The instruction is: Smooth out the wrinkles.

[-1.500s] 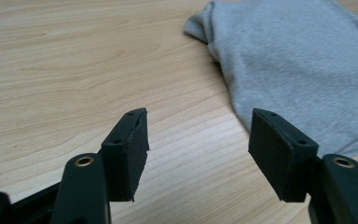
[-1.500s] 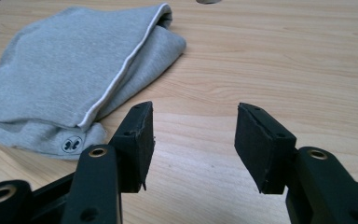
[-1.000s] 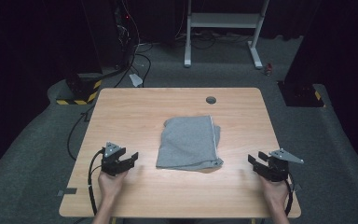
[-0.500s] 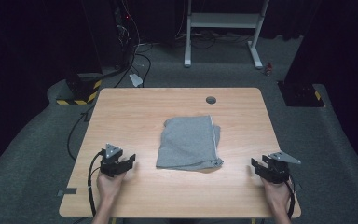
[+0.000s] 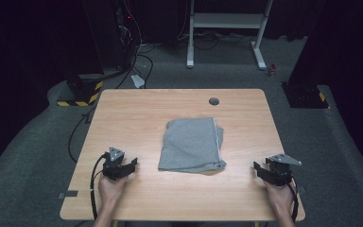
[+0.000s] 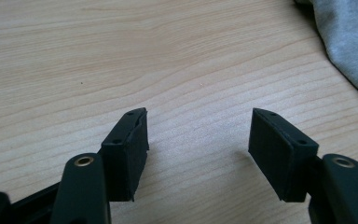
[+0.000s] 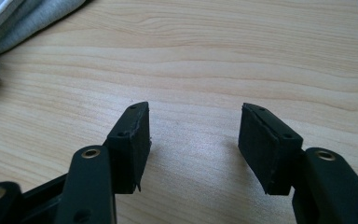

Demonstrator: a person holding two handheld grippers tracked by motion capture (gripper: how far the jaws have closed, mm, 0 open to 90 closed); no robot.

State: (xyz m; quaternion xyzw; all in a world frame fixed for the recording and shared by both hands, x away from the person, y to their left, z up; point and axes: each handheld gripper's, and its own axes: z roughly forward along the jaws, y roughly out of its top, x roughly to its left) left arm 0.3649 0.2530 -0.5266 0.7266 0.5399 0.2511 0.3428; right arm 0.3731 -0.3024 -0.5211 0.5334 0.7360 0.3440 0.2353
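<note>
A folded grey cloth (image 5: 191, 145) lies flat in the middle of the wooden table (image 5: 137, 113). My left gripper (image 5: 131, 165) rests on the table to the cloth's left, held by a hand, jaws pointing toward it. They stand open over bare wood (image 6: 199, 135), with the cloth's edge (image 6: 349, 42) at the upper right. My right gripper (image 5: 258, 169) sits to the cloth's right, also apart from it. Its jaws have just been opening and stand open over bare wood (image 7: 193, 130) with nothing between them. The cloth (image 7: 23, 18) lies at the upper left of that view.
A round cable hole (image 5: 213, 101) sits near the table's far edge. Behind the table stand a white desk frame (image 5: 227, 21), floor cables (image 5: 142, 56) and a yellow-black striped block (image 5: 78, 97). Both grippers are close to the table's front edge.
</note>
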